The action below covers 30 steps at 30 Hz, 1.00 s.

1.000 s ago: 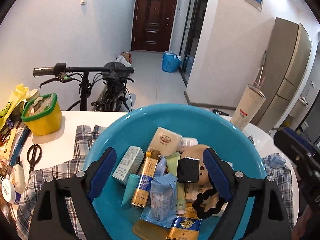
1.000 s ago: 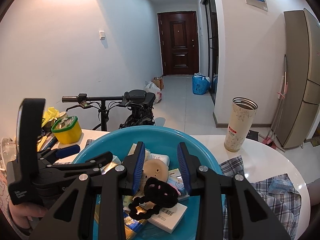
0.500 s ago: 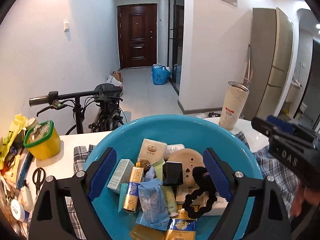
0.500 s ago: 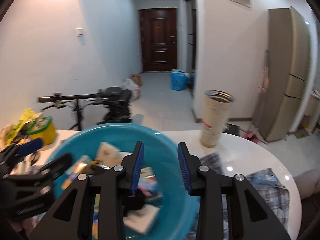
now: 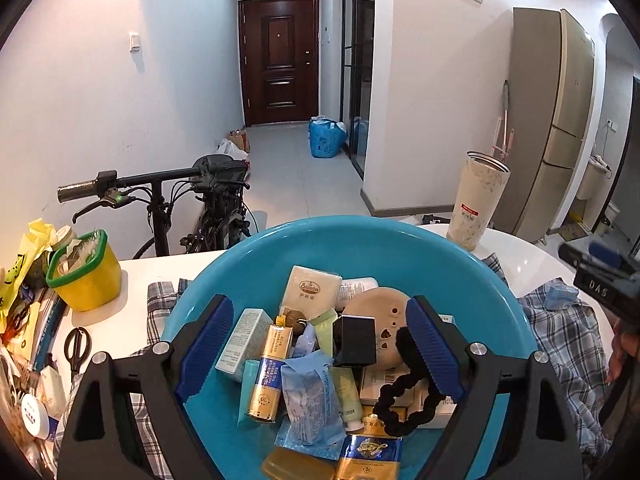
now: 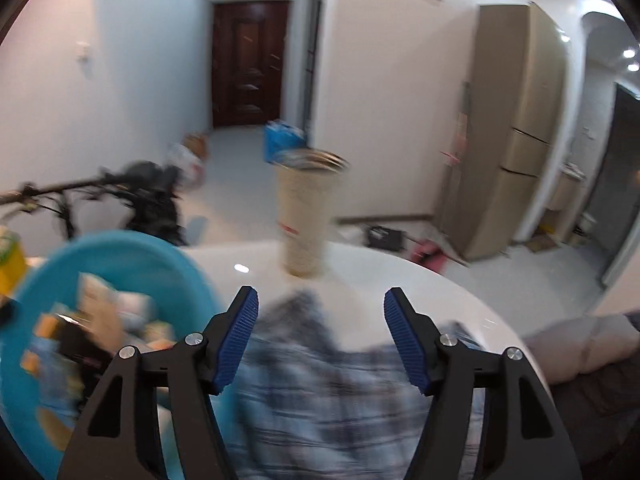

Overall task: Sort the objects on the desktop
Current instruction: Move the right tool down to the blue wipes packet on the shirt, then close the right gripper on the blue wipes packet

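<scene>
The left hand-held gripper (image 5: 316, 350) hangs over the blue basin (image 5: 360, 236) with its jaws spread wide and grasping nothing; its blue pads (image 5: 206, 346) stand apart above the heap inside. The basin holds the sorted things: nearest lie a gold sachet (image 5: 370, 454) and a black scrunchie (image 5: 404, 400), which rests just under the right pad without being pinched. Beyond them lie a blue tissue pack (image 5: 310, 390), a gold tube (image 5: 270, 372), a black box (image 5: 356, 340), a pale green carton (image 5: 244, 344), a round tan disc (image 5: 380, 312) and a cream soap packet (image 5: 310, 290).

The right hand-held gripper (image 6: 318, 338) is off to the right of the basin, over a plaid cloth (image 6: 320, 380) on the white bench (image 6: 400, 276). Its jaws are opening and nothing sits between them; that view is blurred. In the left wrist view it shows at the right edge, with fingers (image 5: 622, 354) of the person's hand below it.

Left of the basin, on the bench, lie black scissors (image 5: 76, 346) and a yellow tub with a green rim (image 5: 84, 270). Farther back a tall speckled tumbler (image 5: 476, 202) stands upright near the bench's far edge. Behind the bench a bicycle (image 5: 208, 200) leans by the wall, and down the hallway are a blue bag (image 5: 326, 138) and a dark wooden door (image 5: 280, 60).
</scene>
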Tool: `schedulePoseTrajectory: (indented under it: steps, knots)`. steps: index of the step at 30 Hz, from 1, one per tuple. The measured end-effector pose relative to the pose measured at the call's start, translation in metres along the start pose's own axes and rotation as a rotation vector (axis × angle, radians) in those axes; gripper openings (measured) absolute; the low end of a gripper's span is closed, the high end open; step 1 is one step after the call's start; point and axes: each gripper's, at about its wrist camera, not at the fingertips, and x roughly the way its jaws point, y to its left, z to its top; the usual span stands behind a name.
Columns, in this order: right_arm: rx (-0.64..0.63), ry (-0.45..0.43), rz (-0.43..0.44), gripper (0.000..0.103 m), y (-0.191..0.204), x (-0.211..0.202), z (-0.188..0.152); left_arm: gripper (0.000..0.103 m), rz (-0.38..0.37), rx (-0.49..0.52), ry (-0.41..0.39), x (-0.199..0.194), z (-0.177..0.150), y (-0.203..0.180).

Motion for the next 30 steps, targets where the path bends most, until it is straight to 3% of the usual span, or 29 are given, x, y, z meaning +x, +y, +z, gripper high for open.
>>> schedulePoseTrajectory:
  steps: [6, 8, 12, 18, 21, 26, 30]
  knots:
    - [0.125, 0.101, -0.101, 0.064, -0.068, 0.046, -0.021, 0.09, -0.013, -0.013, -0.011, -0.005, 0.002, 0.002]
    - [0.139, 0.13, -0.137, 0.068, -0.085, 0.058, -0.029, 0.09, -0.012, -0.015, -0.009, -0.005, 0.003, 0.003]
    - [0.098, 0.181, -0.179, 0.084, -0.099, 0.072, -0.045, 0.09, -0.023, -0.028, 0.005, -0.003, 0.003, 0.005]
    - [0.148, 0.249, -0.182, 0.093, -0.101, 0.085, -0.059, 0.09, -0.024, -0.027, 0.002, -0.005, 0.003, 0.004]
    - [0.117, 0.247, -0.215, 0.093, -0.097, 0.091, -0.064, 0.09, -0.025, -0.026, 0.002, -0.005, 0.003, 0.004]
    - [0.174, 0.231, -0.138, 0.093, -0.102, 0.101, -0.07, 0.09, -0.025, -0.021, 0.006, -0.004, 0.002, 0.004]
    - [0.197, 0.191, -0.154, 0.093, -0.106, 0.103, -0.074, 0.09, -0.024, -0.016, 0.013, -0.003, 0.002, 0.003]
